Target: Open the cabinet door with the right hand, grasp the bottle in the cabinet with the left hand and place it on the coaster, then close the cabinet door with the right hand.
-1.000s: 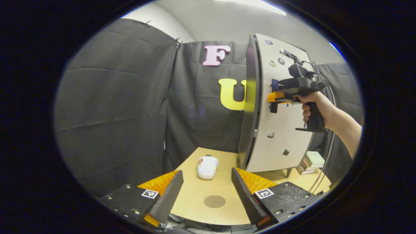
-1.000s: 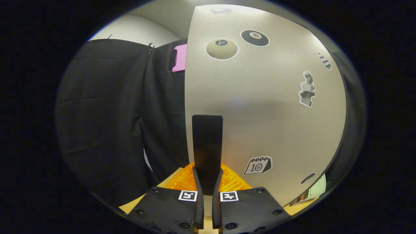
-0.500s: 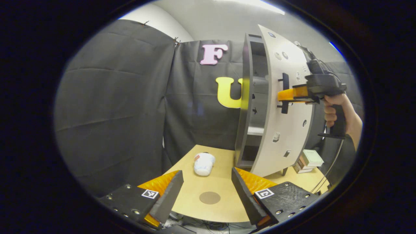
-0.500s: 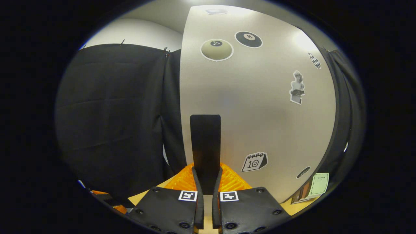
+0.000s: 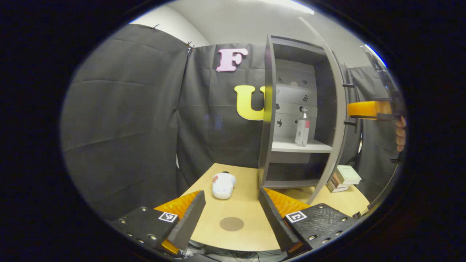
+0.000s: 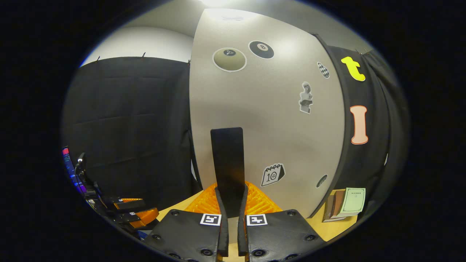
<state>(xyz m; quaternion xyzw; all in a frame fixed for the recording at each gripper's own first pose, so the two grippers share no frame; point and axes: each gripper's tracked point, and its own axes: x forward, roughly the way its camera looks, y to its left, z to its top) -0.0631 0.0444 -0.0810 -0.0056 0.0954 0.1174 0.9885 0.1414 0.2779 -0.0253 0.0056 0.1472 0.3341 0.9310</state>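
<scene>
The grey cabinet stands with its door swung wide. A clear bottle with a pale cap stands upright on the middle shelf. My left gripper hangs open low over the wooden table, with the round brown coaster between its fingers. My right gripper is shut on the door's black handle, against the sticker-covered door face. In the left gripper view that right gripper shows at the far right, with a hand behind it.
A white plush toy lies on the table left of the cabinet. Books are stacked at the cabinet's right foot and also show as books in the right gripper view. Equipment sits at the far left there.
The right gripper has pulled the door from nearly closed to wide open, which bared the shelves and the bottle. The left gripper has hardly moved.
</scene>
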